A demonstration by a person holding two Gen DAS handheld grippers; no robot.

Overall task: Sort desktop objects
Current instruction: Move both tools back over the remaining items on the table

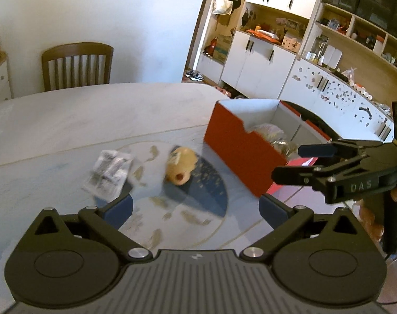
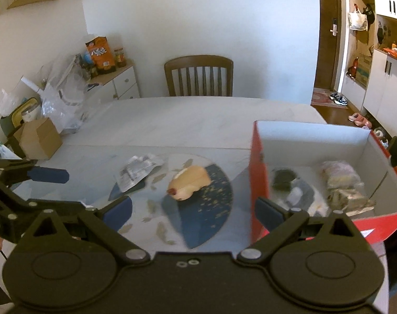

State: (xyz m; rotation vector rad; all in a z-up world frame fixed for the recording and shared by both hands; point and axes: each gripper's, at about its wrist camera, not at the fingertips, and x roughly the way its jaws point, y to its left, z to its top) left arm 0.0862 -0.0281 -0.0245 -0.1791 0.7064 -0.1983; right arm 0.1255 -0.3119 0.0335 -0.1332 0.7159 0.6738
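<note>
A tan plush toy (image 1: 180, 166) (image 2: 190, 181) lies on a blue, gold-flecked fan-shaped mat (image 2: 206, 214). To its left lies a clear packet with printed paper (image 1: 109, 172) (image 2: 139, 171). On the right stands a red box (image 1: 237, 144) (image 2: 258, 178) with white inner walls. It holds a dark item (image 2: 283, 179), a grey-white item (image 2: 300, 193) and a wrapped bundle (image 2: 342, 183). My left gripper (image 1: 195, 206) hangs open and empty, short of the toy. My right gripper (image 2: 193, 212) (image 1: 286, 161) is open and empty too, with its right finger (image 2: 269, 213) at the box's near left corner.
The pale table (image 1: 93, 110) stretches back to a wooden chair (image 1: 78, 65) (image 2: 198, 78). A small cardboard box (image 2: 38, 138) and plastic bags sit off the table's left side. Cabinets and shelves (image 1: 263, 62) line the room to the right.
</note>
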